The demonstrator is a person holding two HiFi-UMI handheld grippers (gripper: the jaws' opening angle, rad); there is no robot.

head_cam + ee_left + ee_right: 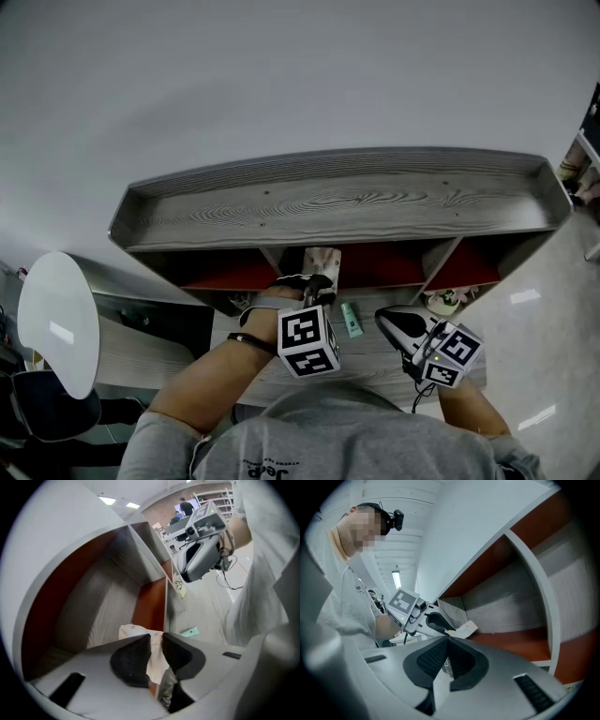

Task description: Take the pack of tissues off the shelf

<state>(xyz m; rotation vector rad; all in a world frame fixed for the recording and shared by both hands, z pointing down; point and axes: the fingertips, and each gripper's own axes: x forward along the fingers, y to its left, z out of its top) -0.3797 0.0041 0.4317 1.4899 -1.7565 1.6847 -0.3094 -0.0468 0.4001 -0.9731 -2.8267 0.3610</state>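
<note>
Your left tongs (156,637) are clamped on the pack of tissues (133,631). In the left gripper view the two dark pads pinch the pale wrapper from either side, and the pack's far end sticks out past the tips toward 12 o'clock.

In the head view the pack sits at 12 o'clock from the left tongs' marker cube. It is right at the mouth of the shelf (328,202), under the top board and at the front of a divider between two red-backed compartments. No view shows whether the pack touches the compartment floor or hangs clear of it.

Your right tongs (447,638) are closed with the pad tips meeting, and nothing is held between them. In the head view they sit at about 4 o'clock from the left tongs, over the grey wood tabletop (375,361), with their nose aimed toward 10 o'clock. From the right gripper view you look across at the left tongs with the pack at their tips.

A small green slip (352,320) lies flat on the tabletop between the two tongs, at 3 o'clock from your left wrist.
</note>
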